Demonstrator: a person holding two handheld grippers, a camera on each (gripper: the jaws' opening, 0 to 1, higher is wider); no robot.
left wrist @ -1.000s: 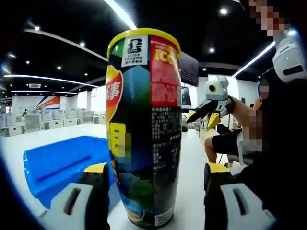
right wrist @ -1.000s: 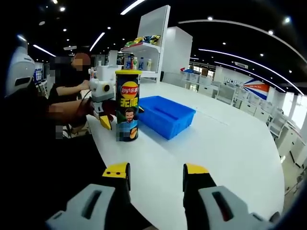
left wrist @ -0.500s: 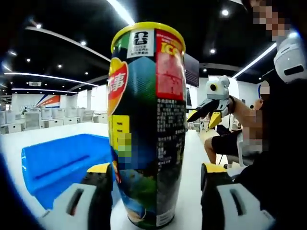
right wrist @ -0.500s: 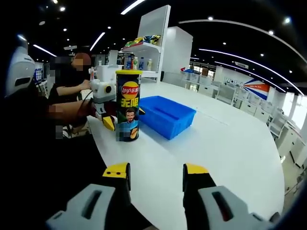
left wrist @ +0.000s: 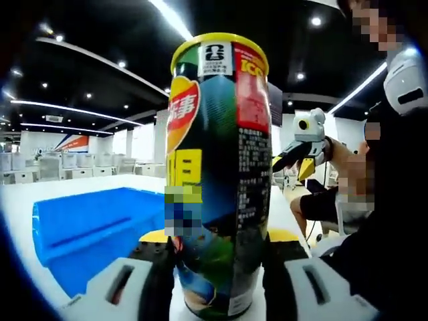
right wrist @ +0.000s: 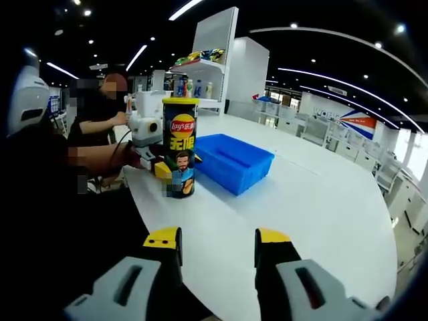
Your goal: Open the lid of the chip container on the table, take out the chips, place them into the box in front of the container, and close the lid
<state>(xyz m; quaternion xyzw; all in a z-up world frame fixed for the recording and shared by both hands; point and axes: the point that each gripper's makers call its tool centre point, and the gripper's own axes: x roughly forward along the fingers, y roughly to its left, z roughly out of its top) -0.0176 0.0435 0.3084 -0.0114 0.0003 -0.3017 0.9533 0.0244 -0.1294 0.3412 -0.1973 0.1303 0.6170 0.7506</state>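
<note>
**Left tongs on the can, right tongs free**

Your left gripper [left wrist: 215, 246] has its jaws closed against the lower sides of the chip container [left wrist: 217, 180], which stands upright on the white table [right wrist: 287, 207] with its yellow lid [left wrist: 219, 41] on. Your right gripper [right wrist: 217, 244] hangs over the table with jaws spread wide, holding nothing, well apart from the container. The blue box [right wrist: 234, 160] sits just beside the container.

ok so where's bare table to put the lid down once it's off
Free: the wide white table between the right tool and the blue box. Crowded: around the chip can, where the left tool clamps it.
</note>
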